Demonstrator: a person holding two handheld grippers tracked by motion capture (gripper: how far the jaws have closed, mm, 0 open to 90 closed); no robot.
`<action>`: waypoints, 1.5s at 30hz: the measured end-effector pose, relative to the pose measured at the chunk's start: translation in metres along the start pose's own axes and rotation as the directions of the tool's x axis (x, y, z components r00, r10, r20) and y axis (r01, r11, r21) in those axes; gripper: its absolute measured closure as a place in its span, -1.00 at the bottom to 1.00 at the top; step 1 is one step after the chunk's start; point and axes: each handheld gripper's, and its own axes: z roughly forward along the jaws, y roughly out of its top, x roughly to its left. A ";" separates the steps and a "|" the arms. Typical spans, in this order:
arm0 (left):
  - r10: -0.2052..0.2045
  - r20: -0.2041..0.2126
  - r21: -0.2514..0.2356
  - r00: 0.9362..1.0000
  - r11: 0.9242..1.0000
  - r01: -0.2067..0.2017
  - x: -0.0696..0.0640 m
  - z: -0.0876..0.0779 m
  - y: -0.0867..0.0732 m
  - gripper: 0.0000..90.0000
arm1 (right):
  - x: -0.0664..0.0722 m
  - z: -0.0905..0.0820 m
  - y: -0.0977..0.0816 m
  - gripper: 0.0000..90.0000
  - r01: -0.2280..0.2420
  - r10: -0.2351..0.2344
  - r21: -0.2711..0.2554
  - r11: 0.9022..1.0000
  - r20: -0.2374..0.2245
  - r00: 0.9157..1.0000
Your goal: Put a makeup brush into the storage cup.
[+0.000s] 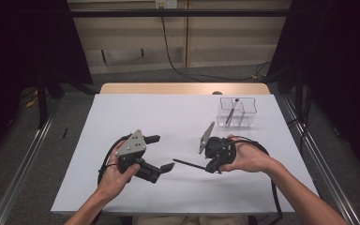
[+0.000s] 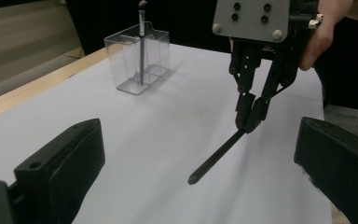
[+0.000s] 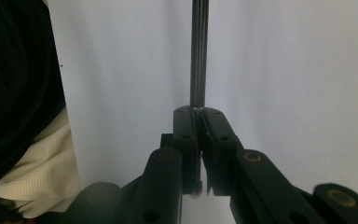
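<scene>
While the white matte table [image 1: 122, 187] lies flat under both tools, the clear plastic box [image 1: 236, 112], well beyond the right gripper [image 1: 205, 165], keeps one dark stick upright. Left gripper [image 1: 161, 152] gapes wide, empty. Right gripper's jaws pinch the slim black rod [image 1: 187, 163], pointing toward the left one.

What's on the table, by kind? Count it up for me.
Dark pens: 2, one clamped in the right gripper as pen, one standing in the container as pen
Clear containers: 1, container
Total: 3
</scene>
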 end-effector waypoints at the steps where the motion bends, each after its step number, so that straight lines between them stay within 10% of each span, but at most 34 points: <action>1: 0.004 0.008 0.003 1.000 1.000 -0.004 0.000 0.002 0.001 -0.96 | 0.000 0.000 0.000 0.88 0.001 -0.001 0.001 1.000 0.000 1.000; 18: 0.032 0.099 0.117 0.995 0.992 -0.044 0.001 0.020 0.016 -0.96 | 0.000 -0.001 0.001 0.88 0.015 -0.015 0.004 1.000 -0.001 1.000; 45: 0.048 0.270 0.437 0.962 0.884 -0.167 0.002 0.047 0.014 -0.92 | 0.001 0.004 0.007 0.88 0.069 -0.067 0.058 0.996 -0.025 0.997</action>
